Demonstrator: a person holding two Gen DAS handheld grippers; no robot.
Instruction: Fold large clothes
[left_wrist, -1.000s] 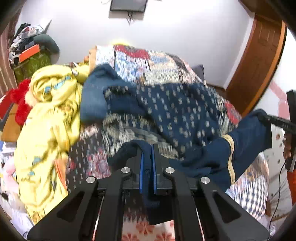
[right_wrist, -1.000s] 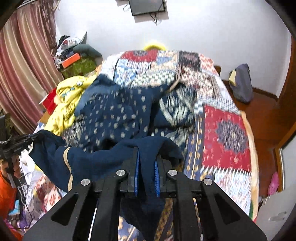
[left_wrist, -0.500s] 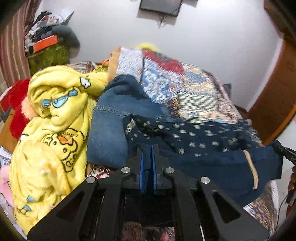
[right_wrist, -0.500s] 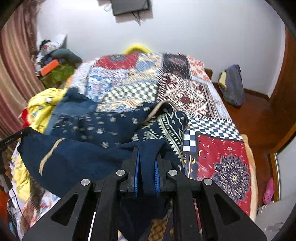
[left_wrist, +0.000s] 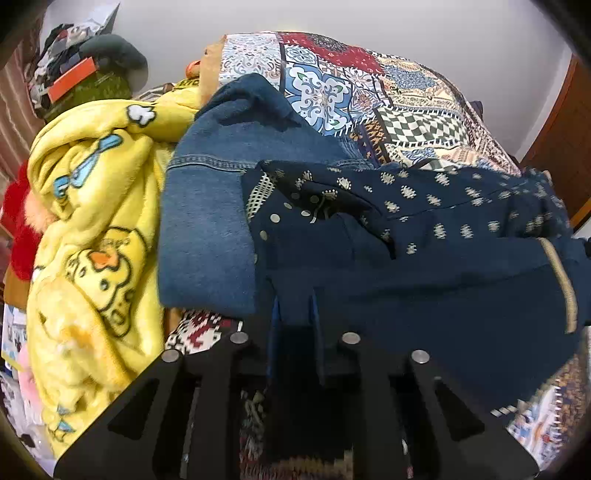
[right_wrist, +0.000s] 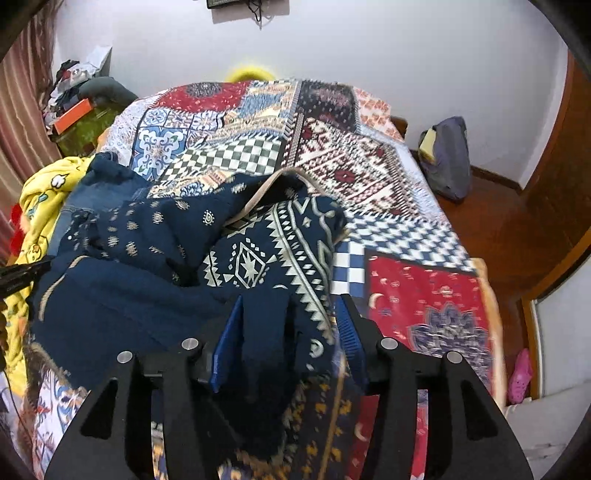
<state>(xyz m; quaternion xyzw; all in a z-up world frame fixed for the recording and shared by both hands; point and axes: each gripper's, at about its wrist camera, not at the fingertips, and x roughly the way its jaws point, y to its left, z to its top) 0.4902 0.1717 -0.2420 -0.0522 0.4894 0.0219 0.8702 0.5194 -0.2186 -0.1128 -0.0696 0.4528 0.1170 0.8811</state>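
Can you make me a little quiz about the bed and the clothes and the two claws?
1. True or false: the plain navy cloth garment lies partly over the patchwork bedspread.
2. Which claw stands wider open? A) left claw B) right claw
3. Fill in: the fluffy blanket with cartoon ducks is coloured ____.

Key: 1 true; 2 B, both have just been opening, with navy cloth between the jaws; 3 yellow.

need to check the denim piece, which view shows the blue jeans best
The left wrist view: the blue jeans fill its middle, hem stitching clear, beside the yellow blanket. The right wrist view catches only a blurred sliver at its left edge, mostly covered by the navy printed garment.
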